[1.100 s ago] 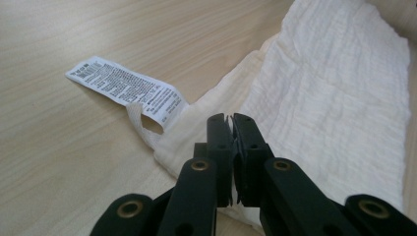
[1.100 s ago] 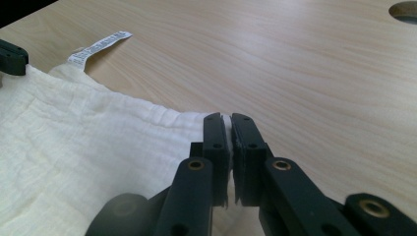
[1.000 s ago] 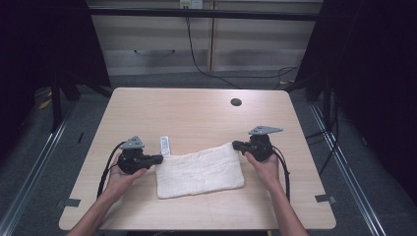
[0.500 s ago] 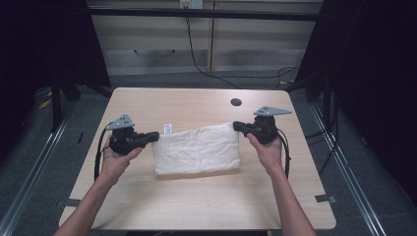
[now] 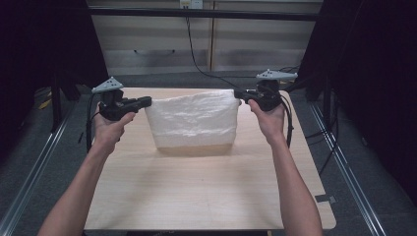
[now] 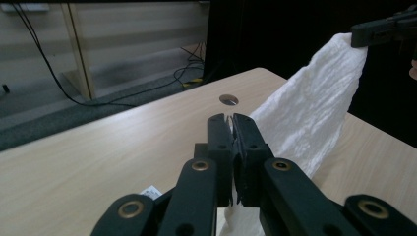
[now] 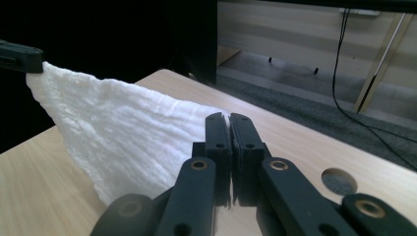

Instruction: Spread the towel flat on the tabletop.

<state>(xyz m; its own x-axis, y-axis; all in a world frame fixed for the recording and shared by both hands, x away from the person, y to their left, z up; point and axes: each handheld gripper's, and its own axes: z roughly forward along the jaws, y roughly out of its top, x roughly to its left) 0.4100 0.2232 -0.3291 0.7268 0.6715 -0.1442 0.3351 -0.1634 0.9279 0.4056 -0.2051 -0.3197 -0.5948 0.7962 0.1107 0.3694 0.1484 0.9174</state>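
A white towel (image 5: 194, 120) hangs stretched between my two grippers above the wooden table (image 5: 196, 191). My left gripper (image 5: 147, 102) is shut on its upper left corner, and my right gripper (image 5: 237, 93) is shut on its upper right corner. In the left gripper view the jaws (image 6: 231, 120) pinch the cloth, and the towel (image 6: 314, 113) runs off to the right gripper (image 6: 359, 37). In the right gripper view the jaws (image 7: 228, 120) clamp the towel (image 7: 123, 128), which reaches to the left gripper (image 7: 24, 59). The towel's lower edge hangs close to the tabletop.
A round hole (image 6: 228, 100) lies in the table near its far edge. Wooden cabinets (image 5: 162, 44) with a black cable (image 5: 196, 54) stand behind the table. Dark curtains flank both sides, and floor rails (image 5: 344, 167) run beside the table.
Both hands have risen and moved away from the person, and the towel, which lay flat on the table, now hangs spread between the grippers.
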